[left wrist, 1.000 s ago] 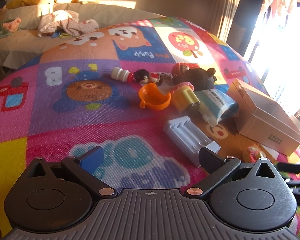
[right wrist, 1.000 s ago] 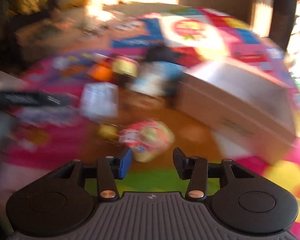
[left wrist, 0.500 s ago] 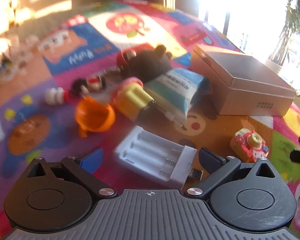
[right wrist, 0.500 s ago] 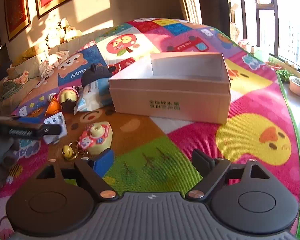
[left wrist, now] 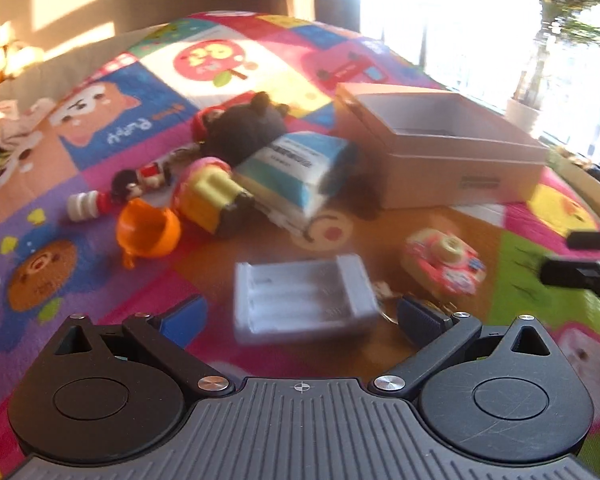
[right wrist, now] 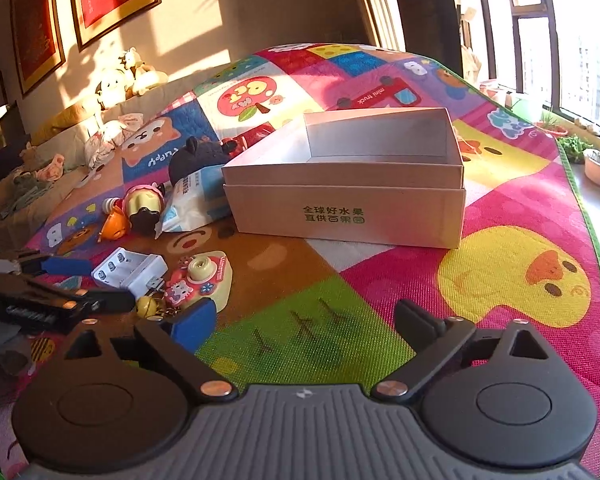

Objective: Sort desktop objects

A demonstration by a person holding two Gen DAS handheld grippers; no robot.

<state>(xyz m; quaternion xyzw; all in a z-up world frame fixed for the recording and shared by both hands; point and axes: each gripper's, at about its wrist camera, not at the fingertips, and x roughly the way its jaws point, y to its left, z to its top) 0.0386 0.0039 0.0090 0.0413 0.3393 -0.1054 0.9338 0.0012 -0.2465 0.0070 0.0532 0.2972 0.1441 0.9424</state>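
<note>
Cardboard box (right wrist: 344, 196) sat open and empty on the play mat (right wrist: 500, 272), its lid nested underneath, most likely meant as the bin for the loose clutter lying just to one side of it. Nearest it lay a blue-and-white pouch (left wrist: 296, 172) with a black plush bear (left wrist: 246, 126) behind, then a yellow-and-pink toy (left wrist: 210, 194) and an orange cup (left wrist: 148, 230) tipped on its side. Closer to the camera lay a white battery charger (left wrist: 304, 298), four slots facing up, blurred in the left view but sharp in the right one. Beside it sat a small pink toy camera (left wrist: 444, 264) on a keyring with a little yellow bell (right wrist: 148, 306).

Left gripper (left wrist: 300, 316) hung low, fingers spread wide to either side of the charger and not yet touching it, seemingly lined up for a first pick. Right gripper (right wrist: 304, 322) waited spread over bare mat, holding nothing.
</note>
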